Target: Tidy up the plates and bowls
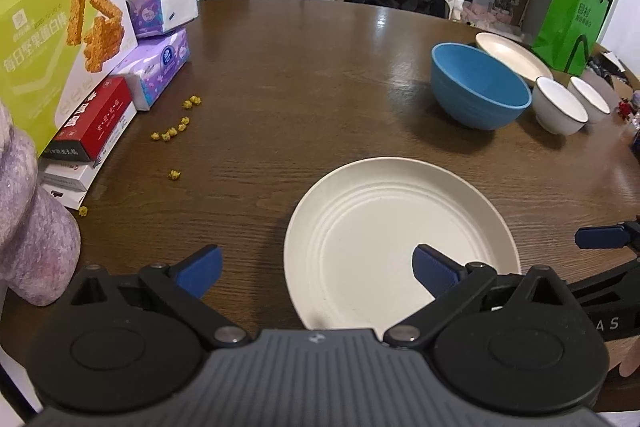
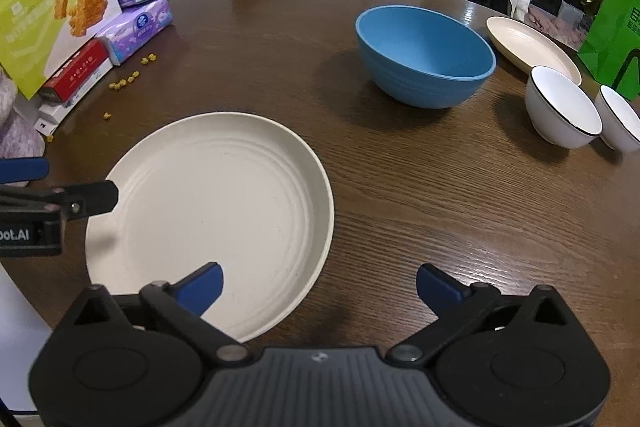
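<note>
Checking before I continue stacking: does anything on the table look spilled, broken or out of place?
Small yellow crumbs lie scattered on the dark wooden table beside the stacked boxes, like spilled snack bits. The dishes look intact and upright.

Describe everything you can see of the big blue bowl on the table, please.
The blue bowl is round and deep, matte blue inside and out, perhaps plastic, with faint rings around its outer wall. It stands upright and empty on the brown wooden table. It stands beyond the near cream plate, clear of it. A second cream plate lies just behind it; whether they touch cannot be told. Neither gripper touches it.
</note>
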`<action>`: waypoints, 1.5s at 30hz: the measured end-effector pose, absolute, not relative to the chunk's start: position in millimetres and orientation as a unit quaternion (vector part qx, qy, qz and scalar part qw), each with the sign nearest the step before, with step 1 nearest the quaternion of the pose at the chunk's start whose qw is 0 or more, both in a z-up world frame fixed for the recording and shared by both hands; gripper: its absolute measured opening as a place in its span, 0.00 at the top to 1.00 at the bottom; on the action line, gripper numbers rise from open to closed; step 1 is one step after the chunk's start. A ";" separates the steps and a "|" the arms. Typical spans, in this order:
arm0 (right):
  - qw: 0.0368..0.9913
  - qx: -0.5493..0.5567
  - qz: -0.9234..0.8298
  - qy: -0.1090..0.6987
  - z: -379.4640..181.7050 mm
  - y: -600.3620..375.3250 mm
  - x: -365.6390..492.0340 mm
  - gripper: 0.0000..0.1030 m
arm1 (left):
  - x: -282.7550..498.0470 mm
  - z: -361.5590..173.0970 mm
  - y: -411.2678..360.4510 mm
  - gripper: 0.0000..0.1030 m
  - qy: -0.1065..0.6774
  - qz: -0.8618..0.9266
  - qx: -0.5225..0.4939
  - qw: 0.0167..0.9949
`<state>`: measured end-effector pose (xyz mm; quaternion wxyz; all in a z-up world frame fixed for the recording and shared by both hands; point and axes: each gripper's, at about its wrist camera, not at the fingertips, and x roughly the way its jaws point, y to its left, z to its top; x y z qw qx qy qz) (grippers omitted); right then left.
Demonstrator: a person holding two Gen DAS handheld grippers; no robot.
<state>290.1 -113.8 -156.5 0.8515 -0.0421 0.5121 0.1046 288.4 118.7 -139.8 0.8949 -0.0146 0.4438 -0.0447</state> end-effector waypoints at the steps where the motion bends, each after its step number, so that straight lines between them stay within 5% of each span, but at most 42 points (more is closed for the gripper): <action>1: 0.853 -0.039 0.103 0.510 -154.1 -114.4 289.0 0.00 | 287.9 -138.6 118.0 0.00 0.443 -0.046 -0.015 0.895; 45: 0.894 0.037 -0.016 0.447 -62.0 -280.6 364.6 0.00 | 373.3 -72.7 16.5 0.00 0.415 -0.089 -0.043 0.904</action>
